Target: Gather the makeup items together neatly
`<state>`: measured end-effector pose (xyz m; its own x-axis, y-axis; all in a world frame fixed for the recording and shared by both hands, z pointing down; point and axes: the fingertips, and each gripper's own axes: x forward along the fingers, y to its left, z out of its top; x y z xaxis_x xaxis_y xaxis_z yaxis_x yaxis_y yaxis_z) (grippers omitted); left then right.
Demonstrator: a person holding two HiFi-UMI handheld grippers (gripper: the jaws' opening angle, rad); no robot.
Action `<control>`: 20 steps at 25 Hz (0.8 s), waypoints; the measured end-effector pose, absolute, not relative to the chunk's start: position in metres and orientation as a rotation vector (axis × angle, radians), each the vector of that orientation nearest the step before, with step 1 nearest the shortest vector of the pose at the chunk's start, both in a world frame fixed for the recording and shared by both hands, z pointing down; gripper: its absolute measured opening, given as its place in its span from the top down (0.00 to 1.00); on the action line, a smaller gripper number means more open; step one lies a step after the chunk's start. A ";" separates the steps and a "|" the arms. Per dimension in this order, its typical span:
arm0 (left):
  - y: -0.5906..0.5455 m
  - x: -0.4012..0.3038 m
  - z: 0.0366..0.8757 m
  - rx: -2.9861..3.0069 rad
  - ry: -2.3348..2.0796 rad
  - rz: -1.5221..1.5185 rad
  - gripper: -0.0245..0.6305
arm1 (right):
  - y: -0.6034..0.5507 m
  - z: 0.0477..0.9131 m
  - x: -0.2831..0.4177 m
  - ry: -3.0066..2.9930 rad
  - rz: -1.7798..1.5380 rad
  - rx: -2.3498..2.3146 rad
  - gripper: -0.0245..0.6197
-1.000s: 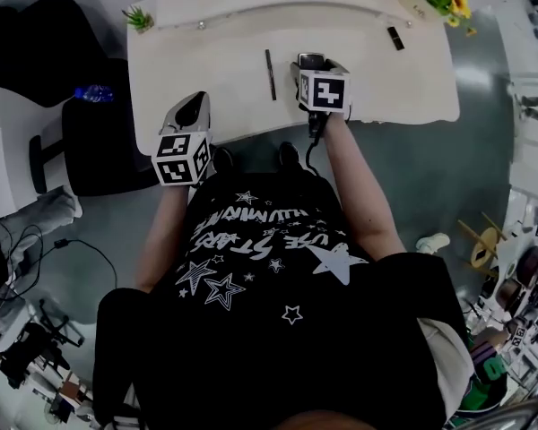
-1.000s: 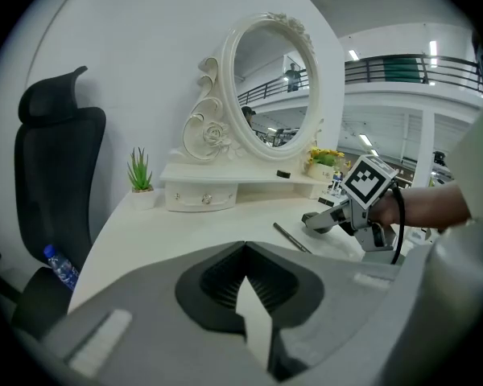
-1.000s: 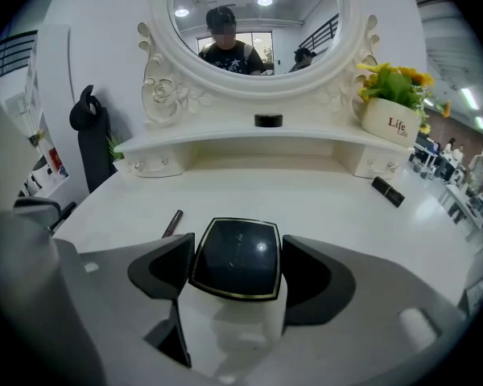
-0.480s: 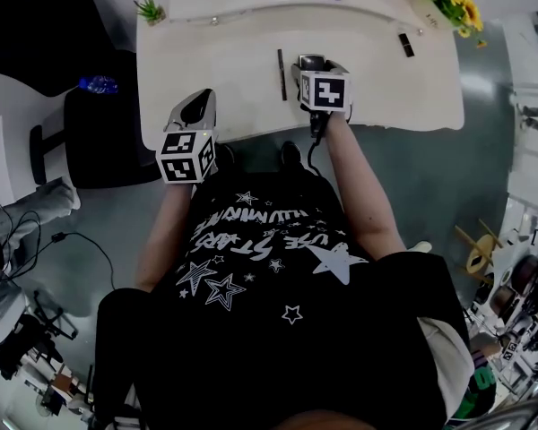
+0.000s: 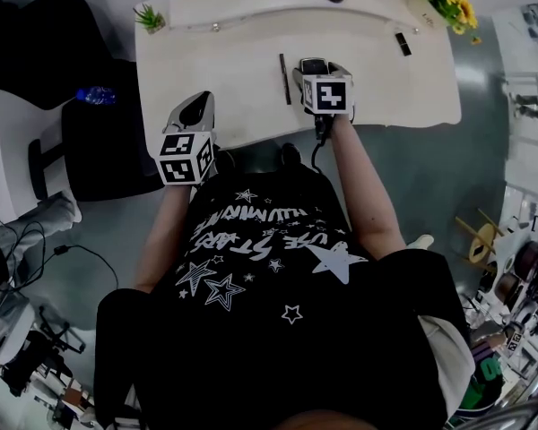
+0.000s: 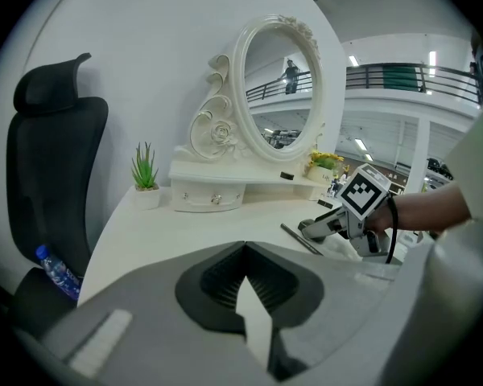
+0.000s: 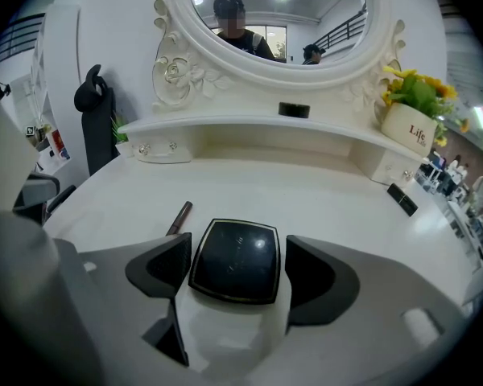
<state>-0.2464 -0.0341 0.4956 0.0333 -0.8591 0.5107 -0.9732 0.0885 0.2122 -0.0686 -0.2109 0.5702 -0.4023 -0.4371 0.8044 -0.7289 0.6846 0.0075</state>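
Two jaws of the right gripper (image 7: 235,270) stand wide and have just been opening. A black square compact (image 7: 233,252) lies flat on the table (image 7: 322,191) between them. A thin gap shows on each side of it, so the pads do not press it. Just left of the compact lies a brown pencil (image 7: 178,218), apart from it and pointing toward the back of the table. Well off to the right, near the table's edge, lies a small dark stick (image 7: 400,199), perhaps a lipstick; it is too small to tell. Behind, a small dark item (image 7: 294,110) sits on the shelf under the oval mirror (image 7: 338,22), and a pot of yellow flowers (image 7: 406,127) stands at the right end. The left gripper (image 6: 243,248) has its jaws together with nothing between them. It is over the table's near left edge, well apart from the pencil.
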 end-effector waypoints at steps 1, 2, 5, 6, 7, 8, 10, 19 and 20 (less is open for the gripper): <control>-0.035 -0.249 0.495 1.806 -1.847 0.286 0.96 | -0.211 0.568 -0.069 -2.058 0.433 0.901 0.34; -0.035 -0.252 0.494 1.817 -1.841 0.288 0.96 | -0.211 0.566 -0.070 -2.060 0.429 0.908 0.33; -0.037 -0.260 0.493 1.849 -1.816 0.295 0.96 | -0.211 0.556 -0.070 -2.067 0.432 0.945 0.31; -0.038 -0.263 0.493 1.858 -1.805 0.295 0.96 | -0.211 0.552 -0.069 -2.073 0.439 0.965 0.31; -0.040 -0.264 0.494 1.866 -1.793 0.296 0.96 | -0.211 0.549 -0.067 -2.080 0.449 0.987 0.31; -0.042 -0.265 0.494 1.875 -1.781 0.296 0.96 | -0.211 0.546 -0.065 -2.086 0.461 1.010 0.31; -0.047 -0.263 0.495 1.895 -1.756 0.300 0.96 | -0.213 0.541 -0.060 -2.101 0.485 1.052 0.31; -0.086 -0.224 0.495 1.884 -1.763 0.323 0.96 | -0.256 0.540 -0.001 -2.107 0.474 1.090 0.32; -0.092 -0.218 0.494 1.875 -1.774 0.318 0.96 | -0.263 0.542 0.007 -2.106 0.471 1.085 0.32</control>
<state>-0.2175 -0.0922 0.4942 0.1082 -0.8502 0.5152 -0.9763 0.0069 0.2164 0.0069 -0.2631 0.5416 -0.3951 -0.5552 0.7319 -0.8140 0.5809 0.0012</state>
